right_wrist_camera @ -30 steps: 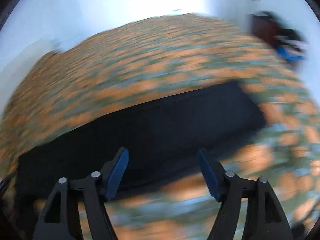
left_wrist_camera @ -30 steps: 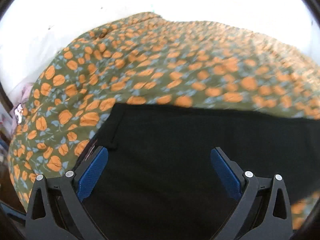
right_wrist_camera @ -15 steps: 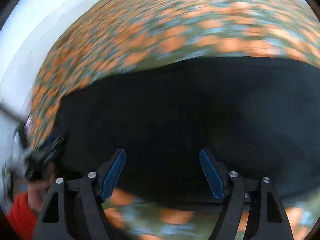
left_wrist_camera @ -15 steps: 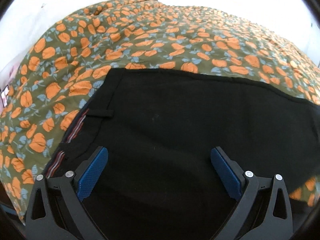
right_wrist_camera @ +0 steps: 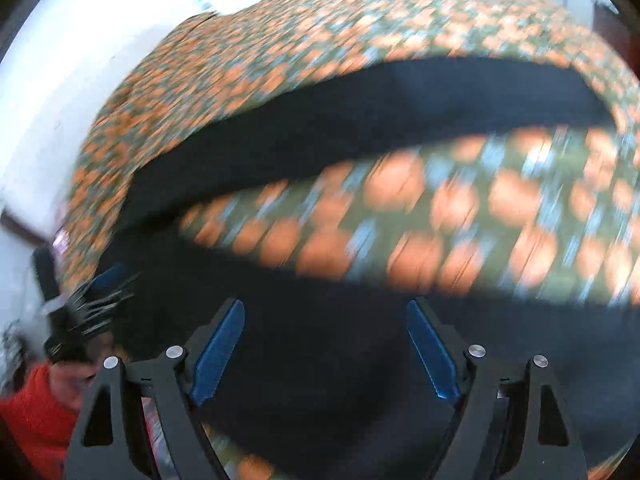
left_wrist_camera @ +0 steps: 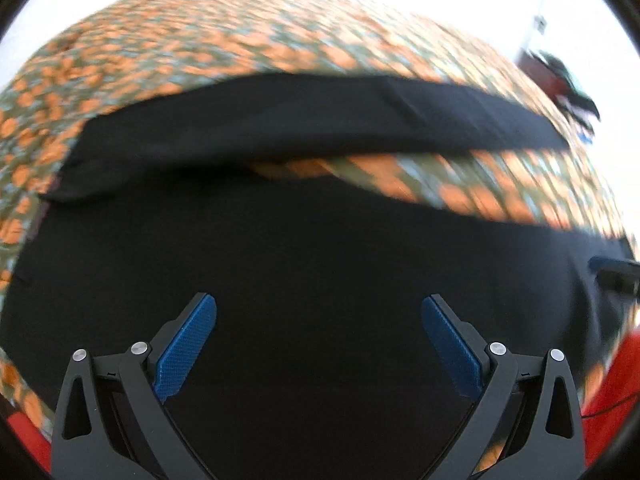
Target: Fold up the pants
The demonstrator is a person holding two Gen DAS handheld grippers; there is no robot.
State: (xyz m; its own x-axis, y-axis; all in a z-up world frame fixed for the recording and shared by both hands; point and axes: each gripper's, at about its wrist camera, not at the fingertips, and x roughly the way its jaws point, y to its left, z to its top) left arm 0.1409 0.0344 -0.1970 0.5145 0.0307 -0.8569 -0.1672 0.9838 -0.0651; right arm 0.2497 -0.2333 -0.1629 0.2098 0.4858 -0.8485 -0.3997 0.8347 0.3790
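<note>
— Well, how do the tools stand?
— The left tool (left_wrist_camera: 319, 310) is spread wide over the black pants (left_wrist_camera: 304, 264), holding nothing; the right tool (right_wrist_camera: 325, 314) is likewise wide and empty, pointing over the near leg.
— And the pants?
— Spread on the bed's orange-flowered cover (left_wrist_camera: 224, 44), legs parted, cover showing between them (right_wrist_camera: 440, 216). Whether either tool touches cloth cannot be told.

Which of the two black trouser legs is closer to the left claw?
The near leg, the wide black expanse right under the open left claw. The far leg lies beyond a strip of orange-flowered bedspread.
</note>
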